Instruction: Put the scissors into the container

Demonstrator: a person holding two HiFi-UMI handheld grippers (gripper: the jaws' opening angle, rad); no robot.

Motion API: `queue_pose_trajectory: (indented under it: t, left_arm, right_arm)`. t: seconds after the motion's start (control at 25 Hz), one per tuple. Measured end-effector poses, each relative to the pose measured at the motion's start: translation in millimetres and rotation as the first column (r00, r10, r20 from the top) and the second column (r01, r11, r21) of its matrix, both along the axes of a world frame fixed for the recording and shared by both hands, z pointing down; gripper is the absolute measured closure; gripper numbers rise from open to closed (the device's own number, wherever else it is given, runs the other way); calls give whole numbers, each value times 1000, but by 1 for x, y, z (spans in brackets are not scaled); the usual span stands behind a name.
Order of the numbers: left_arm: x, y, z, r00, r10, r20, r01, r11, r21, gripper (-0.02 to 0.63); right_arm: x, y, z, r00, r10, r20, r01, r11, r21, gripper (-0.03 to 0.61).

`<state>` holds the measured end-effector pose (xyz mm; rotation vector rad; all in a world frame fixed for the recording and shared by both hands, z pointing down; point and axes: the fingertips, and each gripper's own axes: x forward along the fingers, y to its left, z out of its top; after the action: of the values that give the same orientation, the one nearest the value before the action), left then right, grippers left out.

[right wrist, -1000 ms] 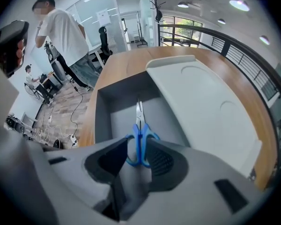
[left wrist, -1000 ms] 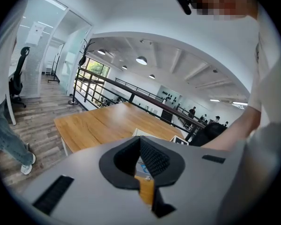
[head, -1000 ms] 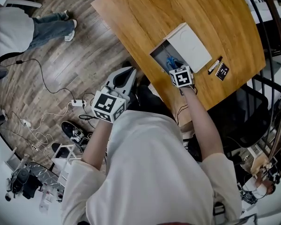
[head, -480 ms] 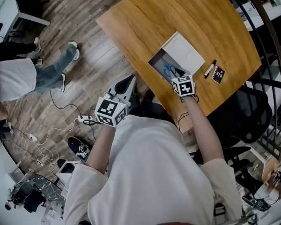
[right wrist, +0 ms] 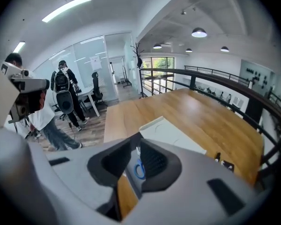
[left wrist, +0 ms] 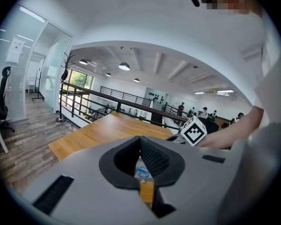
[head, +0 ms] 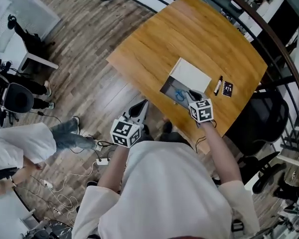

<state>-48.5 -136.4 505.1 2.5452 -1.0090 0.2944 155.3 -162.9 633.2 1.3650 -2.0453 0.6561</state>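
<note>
Scissors [head: 180, 95] lie inside the container [head: 166, 89] by the tabletop's [head: 189, 34] near edge, your right gripper [head: 195, 95] over it with 2 jaws closing on nothing, your left gripper [head: 141, 107] clenched empty off that edge.

Showed faintly glossy wood on the table [head: 189, 29]; smooth matt white on the container [head: 190, 77]; blue plastic on the scissors [head: 180, 96]; grainy plank floor [head: 89, 34] at nine o'clock.

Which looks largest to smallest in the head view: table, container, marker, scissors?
1. table
2. container
3. marker and scissors: about alike, so unranked. The scissors are only partly visible inside the container.
</note>
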Motion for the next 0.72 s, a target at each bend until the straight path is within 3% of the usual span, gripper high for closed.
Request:
queue_pose_trajectory:
  t: [0.44,0.72]
  left_arm:
    - [-23,-1,-35,979,200,-30,-199,979,41,620]
    - [-24,0,-49,945,324,-53,-322,946,45,620]
  right_arm:
    - [-11,38,-80,976,217,8,-216,966,139,555]
    - [-17,69,-135,927,354,124,-374,899,230,575]
